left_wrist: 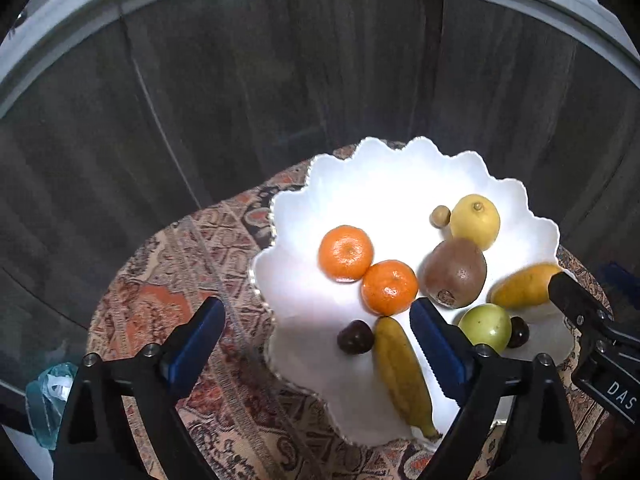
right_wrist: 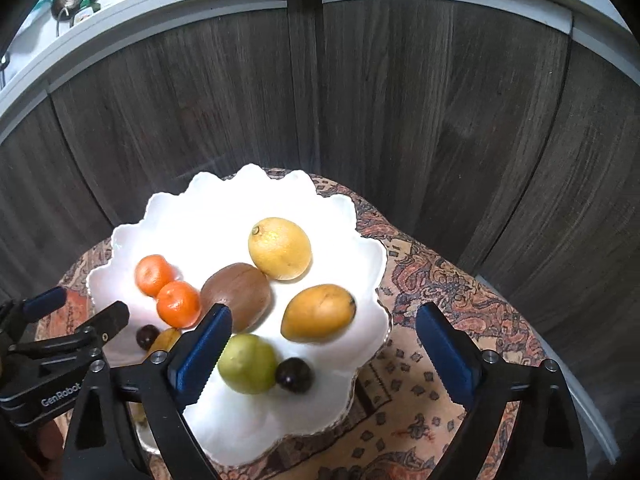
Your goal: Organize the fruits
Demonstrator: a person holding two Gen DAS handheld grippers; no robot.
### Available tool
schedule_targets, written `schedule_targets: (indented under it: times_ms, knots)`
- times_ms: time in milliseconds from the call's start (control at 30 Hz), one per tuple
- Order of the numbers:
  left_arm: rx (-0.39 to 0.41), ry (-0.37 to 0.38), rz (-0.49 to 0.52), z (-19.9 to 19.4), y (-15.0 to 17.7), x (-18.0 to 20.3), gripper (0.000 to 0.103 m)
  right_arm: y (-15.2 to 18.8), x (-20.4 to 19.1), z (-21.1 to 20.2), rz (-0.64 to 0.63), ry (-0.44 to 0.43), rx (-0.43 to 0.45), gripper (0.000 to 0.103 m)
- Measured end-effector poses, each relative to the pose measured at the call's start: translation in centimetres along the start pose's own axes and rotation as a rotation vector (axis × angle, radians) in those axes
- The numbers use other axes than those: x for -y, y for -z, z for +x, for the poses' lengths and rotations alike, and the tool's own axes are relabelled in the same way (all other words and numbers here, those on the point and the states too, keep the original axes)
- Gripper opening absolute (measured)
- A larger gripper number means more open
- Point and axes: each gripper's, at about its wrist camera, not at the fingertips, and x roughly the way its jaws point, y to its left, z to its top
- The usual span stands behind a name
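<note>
A small round table draped in a patterned cloth (left_wrist: 168, 280) stands against dark wood-grain cabinet doors (right_wrist: 400, 100). On it sits a white scalloped dish (left_wrist: 384, 200) holding the fruit. The left gripper (left_wrist: 318, 336) hangs spread wide and empty over the dish's left rim; the right gripper (right_wrist: 324, 344) gapes likewise over the right rim. Two tangerines (left_wrist: 346, 253), a kiwi (right_wrist: 236, 296), a lemon (right_wrist: 280, 248) and a mango (right_wrist: 318, 312) lie between.

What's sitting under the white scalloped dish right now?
The white dish rests on a patterned cloth covering a small round surface. What that surface is made of, and whatever lies directly beneath the dish, is hidden by the dish and cloth.
</note>
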Motion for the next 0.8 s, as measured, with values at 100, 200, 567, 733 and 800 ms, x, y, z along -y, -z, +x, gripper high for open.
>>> schedule_targets:
  times_ms: [100, 200, 567, 733, 800]
  knots:
    - [0.019, -0.013, 0.000, -1.5, 0.0, -0.1, 0.096, 0.2, 0.1, -1.2, 0.008, -0.003, 0.009, 0.095]
    - [0.043, -0.024, 0.001, -3.3, 0.2, -0.4, 0.098, 0.3, 0.0, -2.7, 0.012, -0.004, 0.022, 0.095]
    - [0.122, -0.046, -0.003, -10.3, 1.4, -1.4, 0.103, 1.2, -0.4, -9.3, 0.021, -0.011, 0.094, 0.099]
    - [0.151, -0.046, -0.005, -13.0, 2.5, -1.6, 0.103, 1.9, -0.6, -12.1, 0.020, -0.014, 0.121, 0.099]
    - [0.162, -0.050, -0.004, -14.1, 3.0, -1.7, 0.103, 2.2, -0.6, -13.0, 0.021, -0.015, 0.131, 0.099]
